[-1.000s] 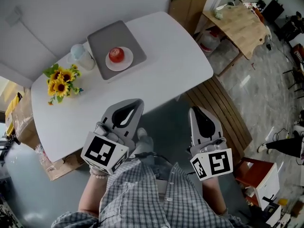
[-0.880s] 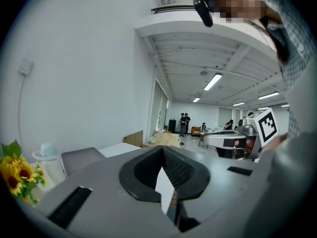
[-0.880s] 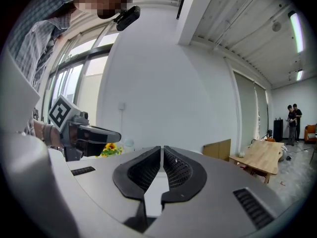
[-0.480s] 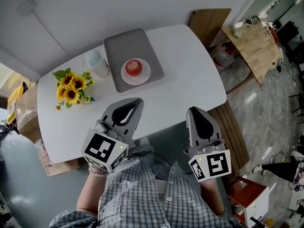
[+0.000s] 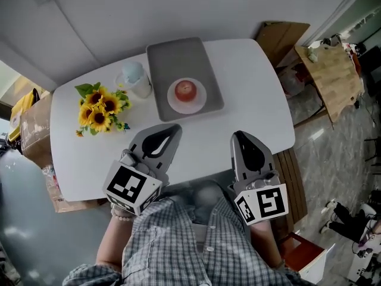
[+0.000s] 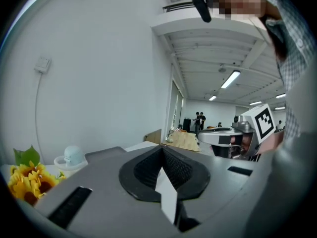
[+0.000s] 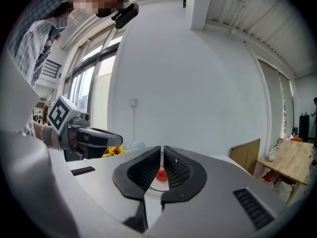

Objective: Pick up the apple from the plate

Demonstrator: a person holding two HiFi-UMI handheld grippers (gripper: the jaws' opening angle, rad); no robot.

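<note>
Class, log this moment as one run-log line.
apple: on plate, not yet grasped | left gripper: jaws shut, empty | right gripper: jaws shut, empty

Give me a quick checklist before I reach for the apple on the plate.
1. Apple sits on the plate, on the tray, uncovered: ok.
2. Right gripper jaws apart for the grasp: not ok, they are together and empty.
3. Left gripper empty: ok, jaws together on nothing.
4. Right gripper aimed at the apple: ok, it shows straight past the jaws in the right gripper view.
5. Grippers near the apple: not ok, both hang at the table's near edge, apart from the tray.
6. Sunflowers and cup off the line: ok, both are left of the tray.
</note>
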